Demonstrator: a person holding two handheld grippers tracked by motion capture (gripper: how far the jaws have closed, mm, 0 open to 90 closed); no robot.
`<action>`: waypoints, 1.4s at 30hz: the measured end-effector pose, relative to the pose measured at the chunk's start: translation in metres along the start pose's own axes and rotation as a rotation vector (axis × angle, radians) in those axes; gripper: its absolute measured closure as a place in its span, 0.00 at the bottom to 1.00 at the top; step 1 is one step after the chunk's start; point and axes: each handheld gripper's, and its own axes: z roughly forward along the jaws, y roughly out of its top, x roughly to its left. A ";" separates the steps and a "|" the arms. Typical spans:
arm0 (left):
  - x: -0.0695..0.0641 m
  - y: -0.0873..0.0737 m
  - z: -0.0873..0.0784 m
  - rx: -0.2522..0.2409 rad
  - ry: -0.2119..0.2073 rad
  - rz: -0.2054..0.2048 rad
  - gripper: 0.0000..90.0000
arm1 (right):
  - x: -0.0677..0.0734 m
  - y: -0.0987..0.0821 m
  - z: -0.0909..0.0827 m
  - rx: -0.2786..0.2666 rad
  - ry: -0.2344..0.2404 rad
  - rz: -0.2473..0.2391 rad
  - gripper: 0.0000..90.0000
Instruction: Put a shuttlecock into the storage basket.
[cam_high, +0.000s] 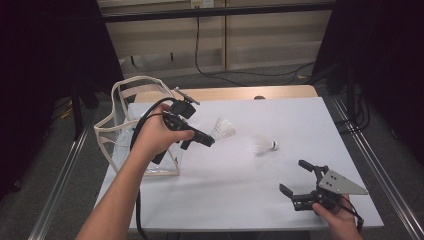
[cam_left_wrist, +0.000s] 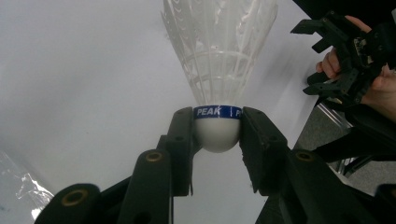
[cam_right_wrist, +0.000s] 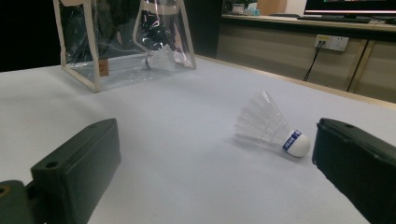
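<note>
Three shuttlecocks show: one held shuttlecock (cam_left_wrist: 219, 93), one loose shuttlecock (cam_right_wrist: 273, 128) lying on its side on the white table (cam_high: 250, 200), and a third shuttlecock (cam_right_wrist: 159, 60) inside the single clear bag (cam_high: 125, 125). The left gripper (cam_left_wrist: 217, 135) clamps the held one by its white cork, skirt pointing away, just right of the bag. The right gripper (cam_high: 297, 177) rests with jaws apart and nothing between them, the loose shuttlecock lying ahead of it.
</note>
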 end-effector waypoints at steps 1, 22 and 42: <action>0.000 0.001 0.000 -0.004 0.003 -0.004 0.73 | 0.000 0.000 0.000 0.000 0.000 0.001 0.01; 0.007 0.013 -0.022 -0.052 0.037 -0.031 0.73 | 0.000 0.000 0.000 0.002 0.001 0.000 0.01; 0.012 0.018 -0.038 -0.048 0.087 -0.016 0.73 | 0.000 0.000 0.000 0.003 0.001 0.002 0.01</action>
